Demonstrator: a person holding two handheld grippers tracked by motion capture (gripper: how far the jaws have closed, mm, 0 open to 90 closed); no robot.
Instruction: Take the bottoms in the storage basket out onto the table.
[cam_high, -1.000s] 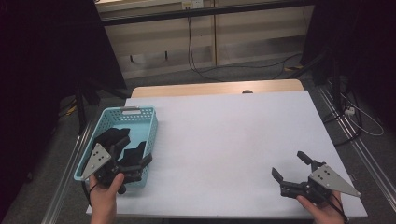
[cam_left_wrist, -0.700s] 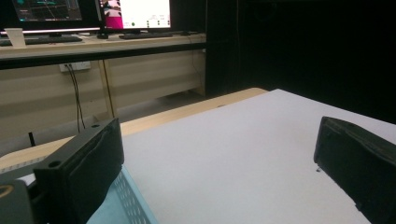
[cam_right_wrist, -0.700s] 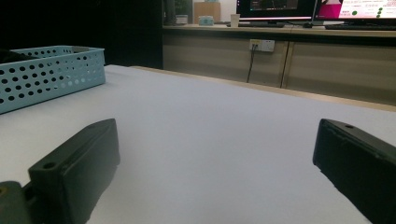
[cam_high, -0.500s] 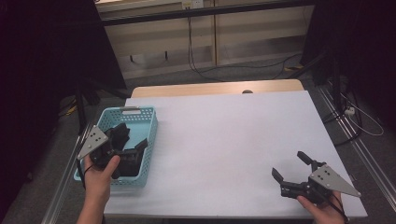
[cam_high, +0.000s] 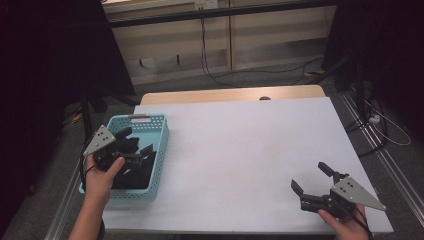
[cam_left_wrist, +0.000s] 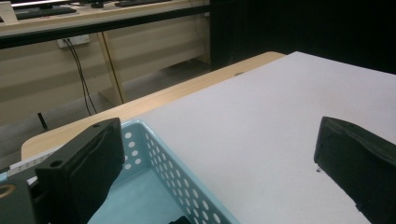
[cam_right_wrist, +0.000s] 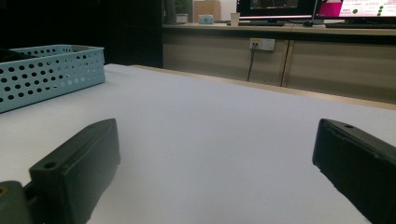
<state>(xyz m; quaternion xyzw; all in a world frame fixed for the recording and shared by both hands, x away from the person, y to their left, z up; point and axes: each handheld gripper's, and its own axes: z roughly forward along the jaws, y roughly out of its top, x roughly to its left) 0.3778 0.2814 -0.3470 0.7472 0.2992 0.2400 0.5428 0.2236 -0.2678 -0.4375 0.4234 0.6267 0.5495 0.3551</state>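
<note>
over the blue basket — left gripper spread wide; right gripper likewise.

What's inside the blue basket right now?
The blue basket holds dark, black material over much of its floor; what it is cannot be told. The left gripper, jaws open, hangs over it and covers part of the contents.

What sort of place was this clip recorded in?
Probably an office or lab workroom: a white-topped table with a blue basket, computer monitors on a long desk behind, wall sockets and trailing cables.
</note>
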